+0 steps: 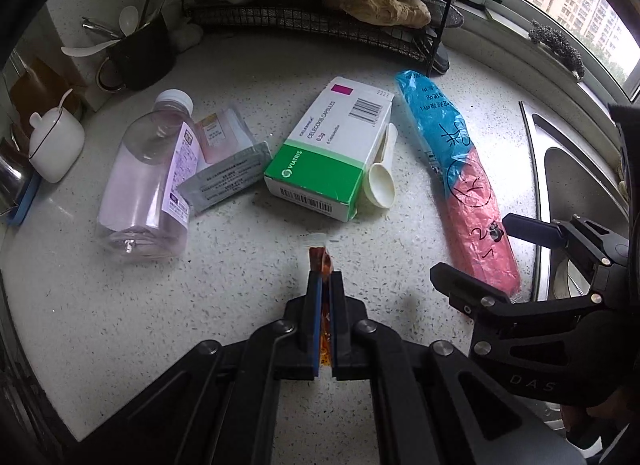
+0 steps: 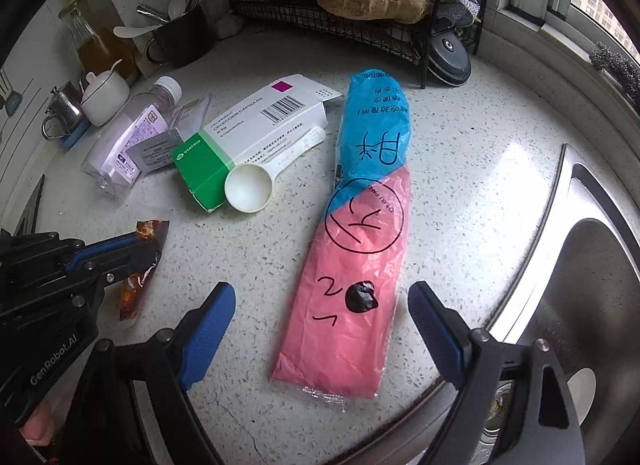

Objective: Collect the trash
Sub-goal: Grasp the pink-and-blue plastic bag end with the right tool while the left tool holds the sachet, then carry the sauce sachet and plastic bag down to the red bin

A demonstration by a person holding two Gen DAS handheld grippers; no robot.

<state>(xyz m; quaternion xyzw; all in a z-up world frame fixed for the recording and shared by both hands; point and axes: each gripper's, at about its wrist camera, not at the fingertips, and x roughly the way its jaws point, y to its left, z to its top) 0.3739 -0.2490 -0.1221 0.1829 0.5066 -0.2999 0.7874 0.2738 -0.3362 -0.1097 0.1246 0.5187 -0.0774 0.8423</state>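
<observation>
My left gripper (image 1: 325,273) is shut on a brown sauce sachet (image 1: 321,259), also seen in the right wrist view (image 2: 149,231), just above the speckled counter. My right gripper (image 2: 320,295) is open, its fingers either side of the near end of a long blue and pink plastic package (image 2: 360,225); the package also shows in the left wrist view (image 1: 460,169). Beyond lie a white and green medicine box (image 1: 332,149), a white plastic scoop (image 1: 382,183), a grey foil sachet (image 1: 224,177) and a clear bottle on its side (image 1: 148,177).
A steel sink (image 2: 572,265) lies to the right. A black wire rack (image 2: 360,25) stands at the back, with a black utensil cup (image 1: 140,53) and a white lidded pot (image 1: 54,145) at the left. A window ledge (image 1: 560,57) runs along the far right.
</observation>
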